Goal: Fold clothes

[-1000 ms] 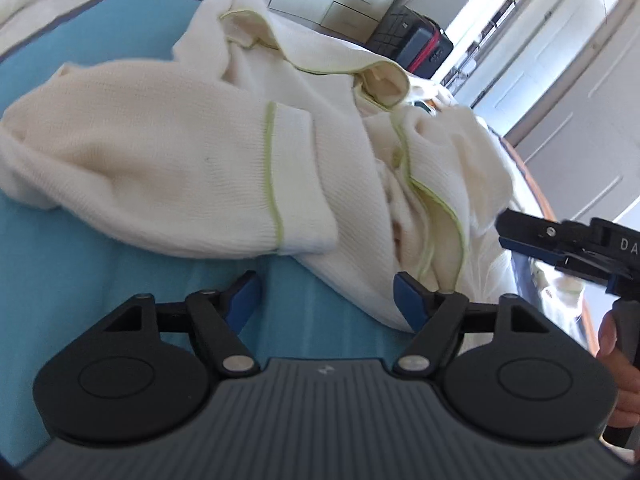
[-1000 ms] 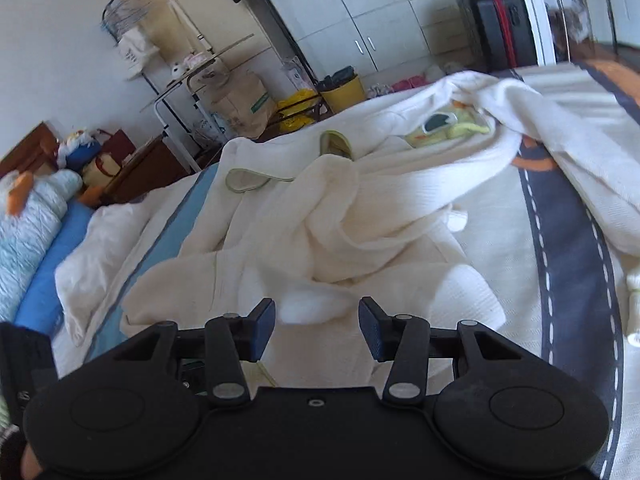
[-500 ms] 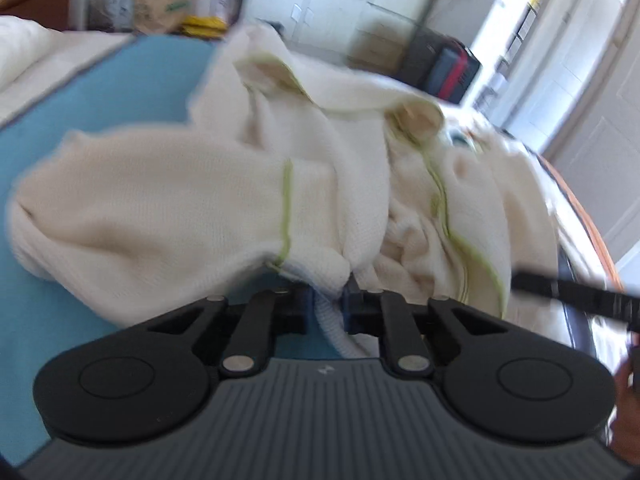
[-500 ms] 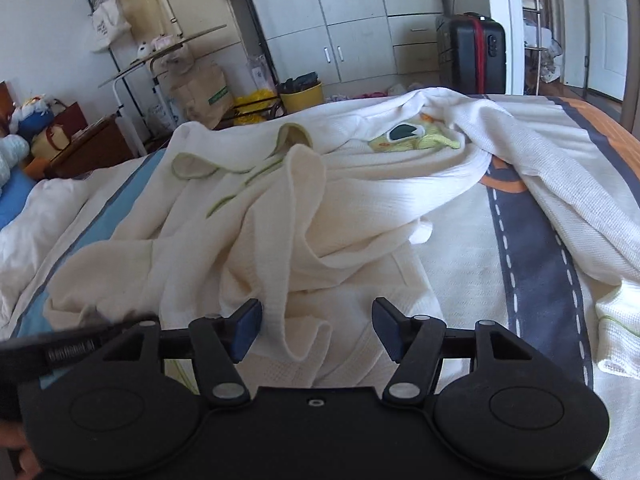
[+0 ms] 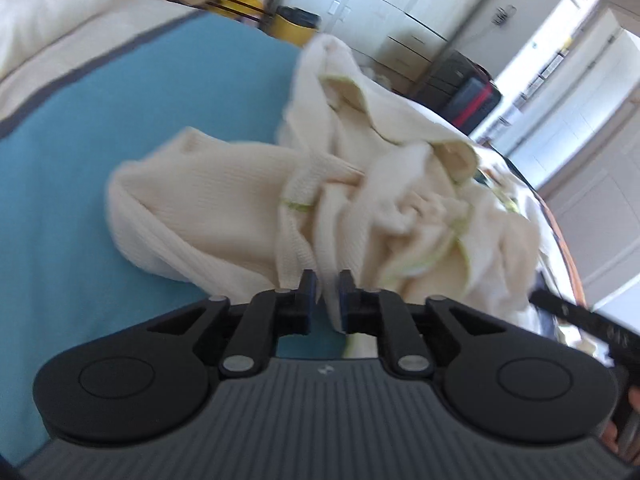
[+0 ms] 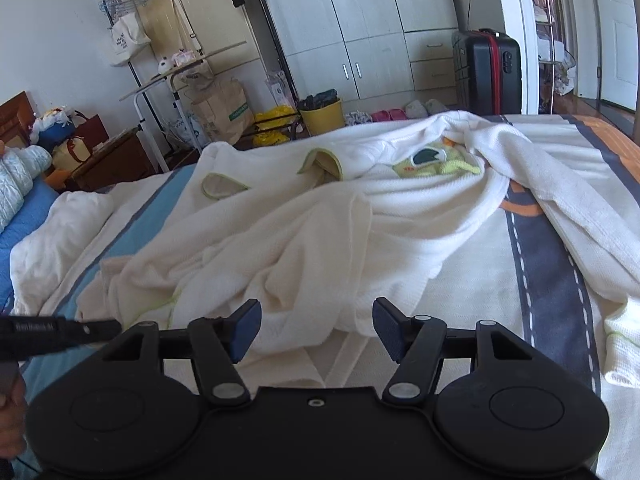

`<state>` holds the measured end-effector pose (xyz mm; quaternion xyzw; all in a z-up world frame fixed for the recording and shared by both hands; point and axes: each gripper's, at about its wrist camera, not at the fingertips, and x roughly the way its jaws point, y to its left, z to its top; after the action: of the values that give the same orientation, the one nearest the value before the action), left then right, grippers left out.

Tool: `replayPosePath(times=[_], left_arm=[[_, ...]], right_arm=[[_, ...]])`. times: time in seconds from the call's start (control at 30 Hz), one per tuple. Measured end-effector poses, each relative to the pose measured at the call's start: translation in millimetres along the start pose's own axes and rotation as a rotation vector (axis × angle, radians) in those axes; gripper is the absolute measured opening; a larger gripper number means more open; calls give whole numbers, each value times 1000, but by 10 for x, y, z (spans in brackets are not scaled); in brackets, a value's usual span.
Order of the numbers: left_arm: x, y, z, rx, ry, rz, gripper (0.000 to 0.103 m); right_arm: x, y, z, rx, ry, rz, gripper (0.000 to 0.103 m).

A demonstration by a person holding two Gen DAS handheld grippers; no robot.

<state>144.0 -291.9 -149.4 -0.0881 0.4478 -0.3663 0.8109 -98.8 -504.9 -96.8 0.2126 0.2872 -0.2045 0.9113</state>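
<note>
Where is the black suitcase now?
In the right wrist view, the black suitcase stands upper right, on the floor beyond the bed, beside the white wardrobe.

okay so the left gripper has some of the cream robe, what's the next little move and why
Probably draw the left gripper up and outward to spread the cream robe: cloth sits between its jaws, which have just reopened slightly, and the robe lies bunched on the bed. The right gripper is open, empty.

White wardrobe (image 6: 352,32) behind bed (image 6: 552,280)
</note>
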Motion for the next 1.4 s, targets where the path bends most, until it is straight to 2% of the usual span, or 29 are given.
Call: replayPosePath(times=[0.03, 0.1, 0.13, 0.17, 0.2, 0.3, 0.37, 0.4, 0.47, 0.5, 0.57, 0.63, 0.7, 0.8, 0.9, 0.93, 1.0, 1.07, 1.1, 1.13, 1.2, 1.27, 1.3, 1.33, 1.37, 1.4], left_arm=[[29, -32, -20, 10, -4, -12, 35], [81, -90, -83, 36, -10, -21, 39], [112, -111, -113, 53, -11, -15, 39], [143, -133, -143, 70, -12, -9, 39], [154, -135, -169, 80, -9, -3, 39], [78, -124, -169, 53, -11, -22, 40], [12, -122, -163, 53, -27, -30, 41], [-29, -122, -173, 60, -44, 4, 41], [-87, -145, -178, 97, -80, 132, 42], [-118, -137, -165, 101, -88, 145, 42], [-174, -105, -134, 81, -83, 100, 42], [-194, -101, -141, 51, -55, 32, 49], [-184, -155, -195, 62, -26, 2, 50], [-99, -287, -339, 133, 11, -6, 54], [5, -384, -471, 182, 11, -1, 59], [33, -434, -518, 216, 13, 2, 64], [82, -553, -616, 303, 21, 7, 67], [103, -668, -705, 357, 36, -30, 68], [110, -725, -748, 381, 44, -53, 77], [144, -793, -779, 413, 37, -59, 93], [253, -927, -816, 485, 7, -32, 98], [407, -966, -794, 508, -13, 82, 91], [423, -937, -763, 487, -31, 89, 71], [362, -938, -738, 505, -64, 111, 35], [278, -967, -719, 549, -104, 154, 14], [193, -995, -699, 594, -144, 198, 10]], right_arm=[[43, 12, 13, 0, -1, -6, 70], [176, 32, -9, -7, 8, -17, 70], [244, 41, -23, -11, 12, -22, 53], [302, 53, -58, -25, 26, -13, 24], [258, 88, -75, -50, 33, -19, 5], [66, 210, -111, -127, 47, -46, 6], [-298, 242, -39, -127, 20, -117, 6], [-508, 232, -6, -114, 0, -152, 5], [-926, 168, 24, -96, -41, -265, 5], [-1122, 134, 19, -94, -59, -325, 5], [-1441, -35, -19, -27, -69, -352, 5], [-1683, -215, -65, 37, -63, -369, 5], [-1722, -377, -127, 43, -49, -423, 5], [-1538, -603, -168, 83, 5, -486, 5], [-1353, -732, -199, 207, 24, -459, 5], [-1307, -715, -205, 221, 19, -453, 5], [-1242, -664, -224, 231, -5, -429, 5], [-1246, -620, -277, 217, -53, -413, 5], [-1245, -613, -304, 214, -68, -413, 5], [-1232, -606, -320, 226, -75, -402, 5], [-1197, -576, -342, 242, -81, -375, 6], [-1164, -498, -331, 196, -89, -346, 6], [-1170, -462, -327, 175, -100, -332, 6], [-1189, -434, -331, 157, -112, -320, 6], [-1209, -411, -333, 138, -123, -315, 6], [-1232, -398, -332, 119, -138, -313, 6]])
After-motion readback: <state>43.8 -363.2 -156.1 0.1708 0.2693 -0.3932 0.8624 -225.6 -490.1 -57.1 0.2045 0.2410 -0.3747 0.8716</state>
